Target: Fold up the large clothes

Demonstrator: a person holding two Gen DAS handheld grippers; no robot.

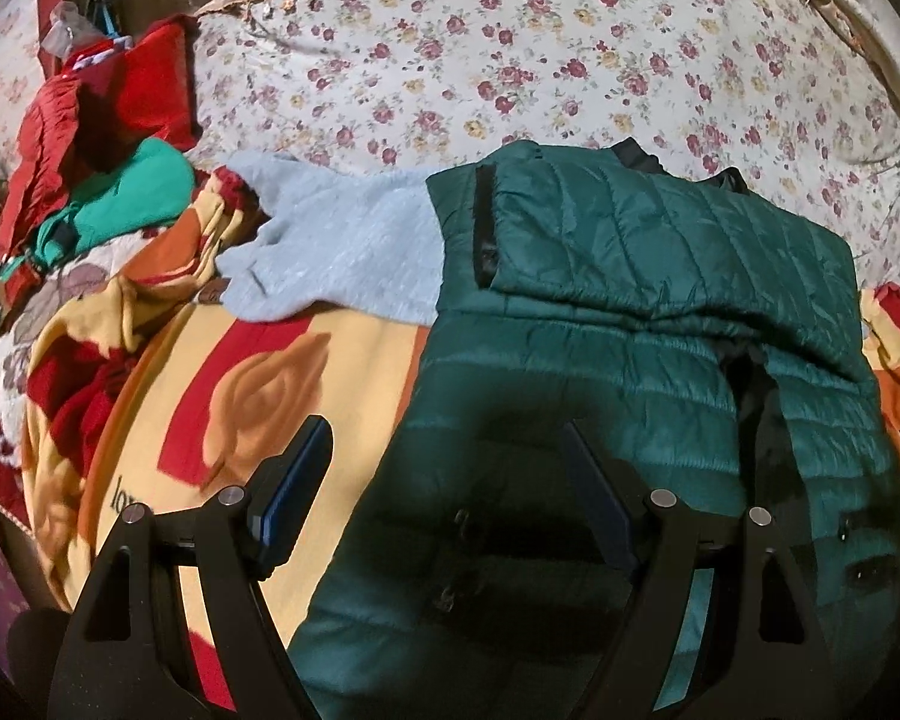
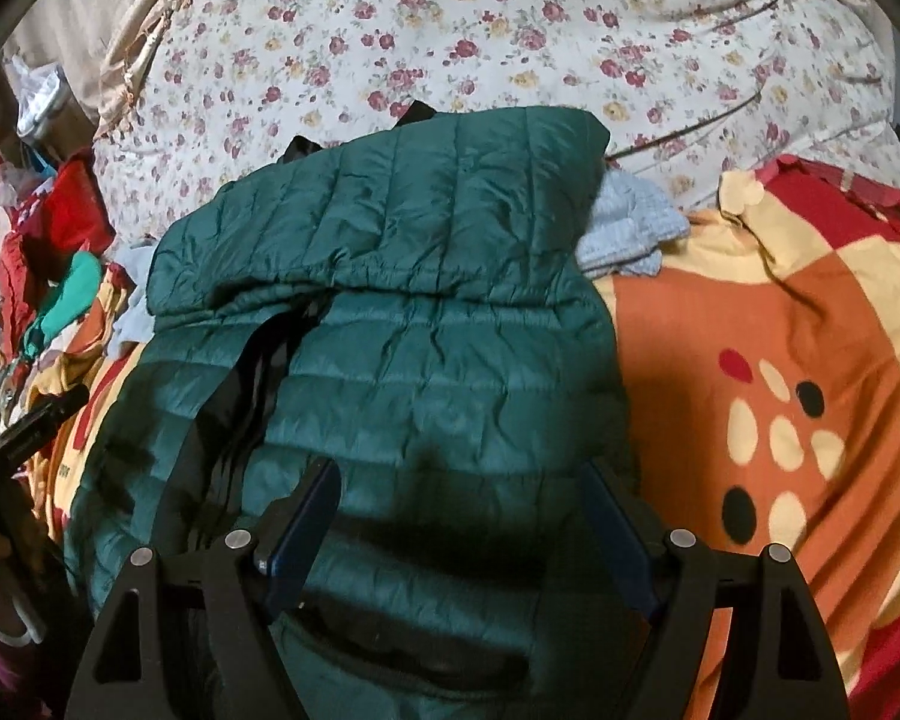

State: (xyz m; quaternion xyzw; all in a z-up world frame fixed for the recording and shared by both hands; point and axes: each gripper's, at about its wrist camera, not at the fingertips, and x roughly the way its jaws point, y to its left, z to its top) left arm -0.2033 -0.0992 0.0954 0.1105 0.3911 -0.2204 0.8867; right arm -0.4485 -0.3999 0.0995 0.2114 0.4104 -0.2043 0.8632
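A dark green quilted puffer jacket (image 1: 642,324) lies on the bed, its far part folded back over the near part; the black zipper line runs down its front (image 2: 252,384). My left gripper (image 1: 444,456) hangs open over the jacket's near left edge, its left finger above the blanket, nothing between the pads. My right gripper (image 2: 462,498) hovers open over the jacket's near right part (image 2: 450,324), also with nothing in it. A light grey fleece garment (image 1: 336,252) lies under the jacket and sticks out to the left; a bit of the fleece (image 2: 630,228) shows at the right.
A yellow, orange and red patterned blanket (image 2: 780,360) covers the near bed; a floral sheet (image 1: 510,60) covers the far part. Red and teal clothes (image 1: 132,192) pile up at the left. The other gripper and a hand (image 2: 12,480) show at the right wrist view's left edge.
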